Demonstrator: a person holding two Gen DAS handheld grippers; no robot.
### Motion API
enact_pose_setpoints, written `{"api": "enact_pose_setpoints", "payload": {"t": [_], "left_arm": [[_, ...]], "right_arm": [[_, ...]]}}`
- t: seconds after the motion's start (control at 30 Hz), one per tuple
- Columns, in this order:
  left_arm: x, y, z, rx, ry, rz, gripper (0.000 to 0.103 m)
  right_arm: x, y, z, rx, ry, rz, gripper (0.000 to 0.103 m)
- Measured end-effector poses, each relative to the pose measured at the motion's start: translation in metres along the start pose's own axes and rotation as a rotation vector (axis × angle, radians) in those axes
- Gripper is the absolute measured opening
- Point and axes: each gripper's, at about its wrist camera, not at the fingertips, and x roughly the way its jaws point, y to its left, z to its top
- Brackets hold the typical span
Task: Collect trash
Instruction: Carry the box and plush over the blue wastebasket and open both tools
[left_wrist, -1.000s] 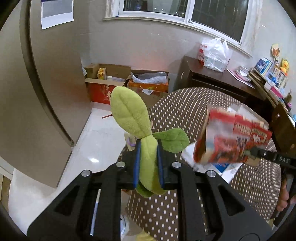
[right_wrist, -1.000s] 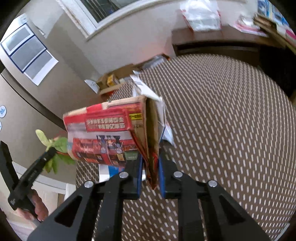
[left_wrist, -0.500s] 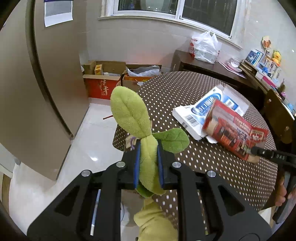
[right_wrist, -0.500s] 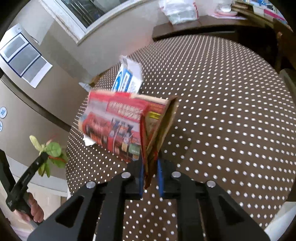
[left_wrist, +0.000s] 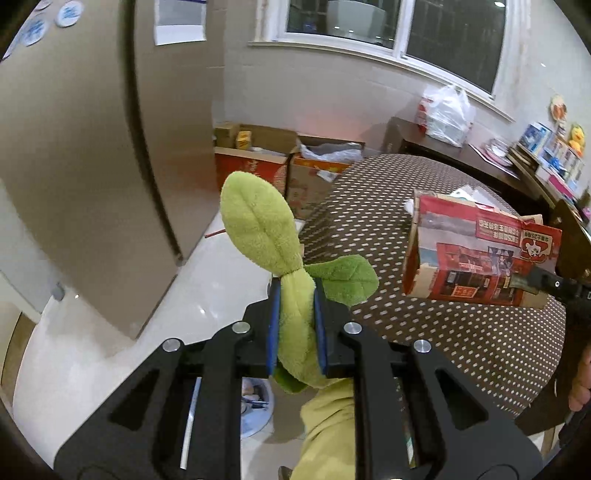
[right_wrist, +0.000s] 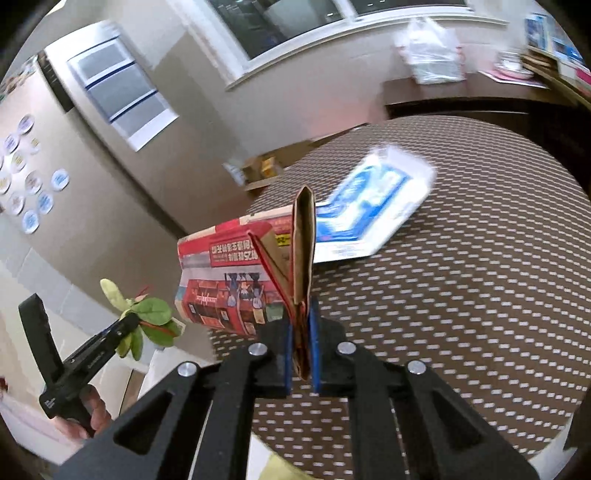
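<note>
Both hands are swinging off the counter (left_wrist: 461, 332): left fingers (left_wrist: 297, 328) pinching plush sprout (left_wrist: 258, 229), right fingers (right_wrist: 300, 347) pinching flattened red carton (right_wrist: 229, 280), both heading binward.

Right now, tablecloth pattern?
Brown with small white dots, tablecloth; clearest in the right wrist view.
</note>
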Motion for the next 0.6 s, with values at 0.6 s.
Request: {"api": "enact_pose_setpoints", "payload": {"t": [0.6], "left_arm": [[-0.006, 0.110, -0.046, -0.189, 0.095, 0.169, 0.018]], "right_arm": [[0.102, 0.132, -0.030, -0.214, 0.206, 0.124, 0.008]]}}
